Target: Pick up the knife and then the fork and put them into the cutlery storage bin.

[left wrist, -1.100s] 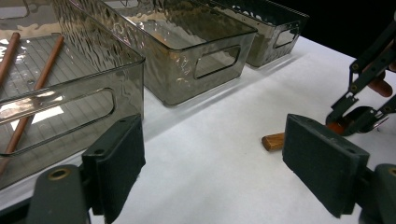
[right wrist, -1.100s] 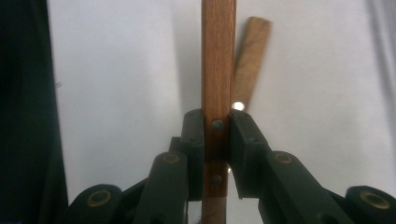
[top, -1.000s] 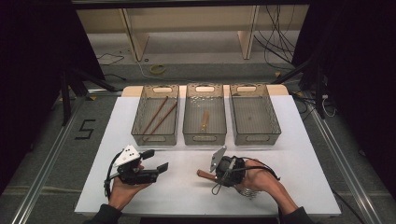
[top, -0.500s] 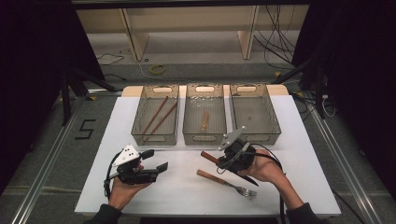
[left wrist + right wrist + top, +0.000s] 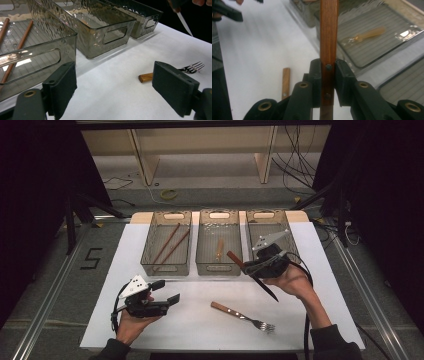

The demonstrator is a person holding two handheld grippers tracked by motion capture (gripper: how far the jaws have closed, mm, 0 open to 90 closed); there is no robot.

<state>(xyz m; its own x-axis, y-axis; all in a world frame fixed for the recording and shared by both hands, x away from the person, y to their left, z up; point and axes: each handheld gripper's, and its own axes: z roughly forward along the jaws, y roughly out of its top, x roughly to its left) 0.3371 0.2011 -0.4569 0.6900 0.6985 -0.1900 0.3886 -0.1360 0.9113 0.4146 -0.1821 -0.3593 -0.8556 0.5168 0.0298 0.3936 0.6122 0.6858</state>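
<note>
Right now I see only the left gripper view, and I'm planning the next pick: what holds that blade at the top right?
Observer: The right gripper is shut on a knife, clamping its wooden handle.
Operator: And what lies in the middle bin?
Observer: One pale-handled utensil lies flat on the floor of the middle bin.

Two chopsticks lie in the left bin.
</note>
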